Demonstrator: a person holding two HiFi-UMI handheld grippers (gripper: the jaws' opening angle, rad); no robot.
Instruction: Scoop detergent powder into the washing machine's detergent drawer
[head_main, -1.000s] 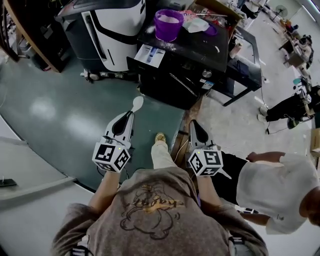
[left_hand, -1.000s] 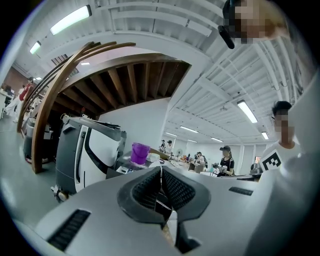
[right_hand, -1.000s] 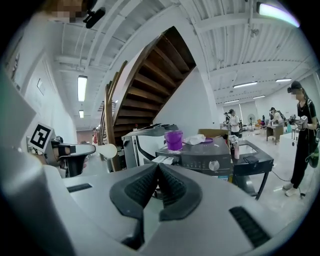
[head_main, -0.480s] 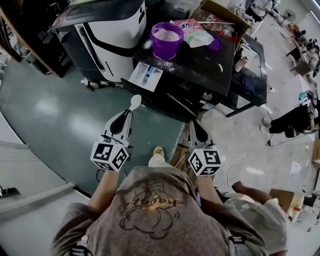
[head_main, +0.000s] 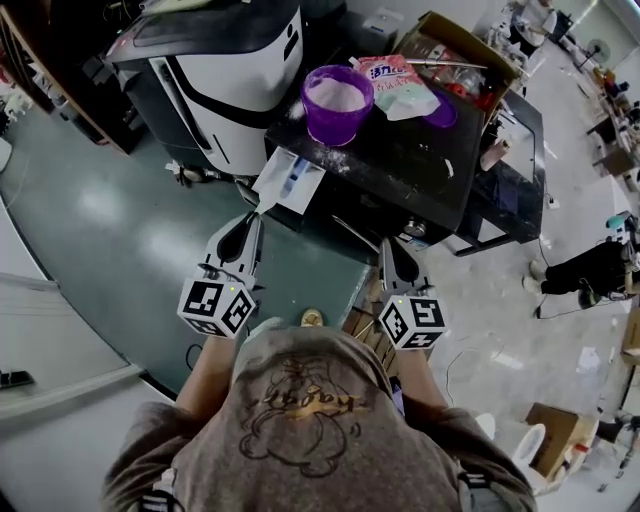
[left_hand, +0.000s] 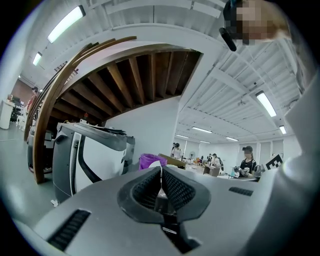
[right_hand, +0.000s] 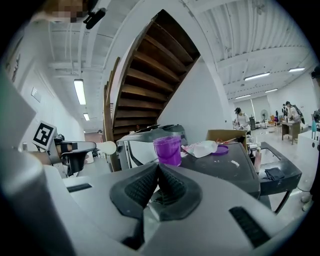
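White plastic shows as a thin edge between the ribbed pads (left_hand: 145, 188) of the left gripper (left_hand: 161, 170): the jaws are closed on the handle of a spoon (right_hand: 106, 147), seen edge-on in that gripper's own view. The right gripper (right_hand: 158, 167) has its pads pressed together with nothing between them.

Change over the last second: both grippers keep the same pose at lower centre of the head view, while the washing machine (head_main: 420, 165) has moved down the frame toward them. The spoon bowl was over bare green floor (head_main: 120, 230), well apart from the machine. It now overlaps the near edge of the detergent drawer (head_main: 292, 172). Judgement: the approach is nearly complete and no scooping has begun. Whether the bowl carries powder cannot be told.

Detergent drawer: white, pulled out from the machine front, left of frame centre, with a blue insert visible. Purple tub (head_main: 338, 98): upper centre, on the machine top, holding pale powder, with loose powder spilled beside it. Detergent bag (head_main: 402, 85) and purple lid (head_main: 440, 112): just right of the tub
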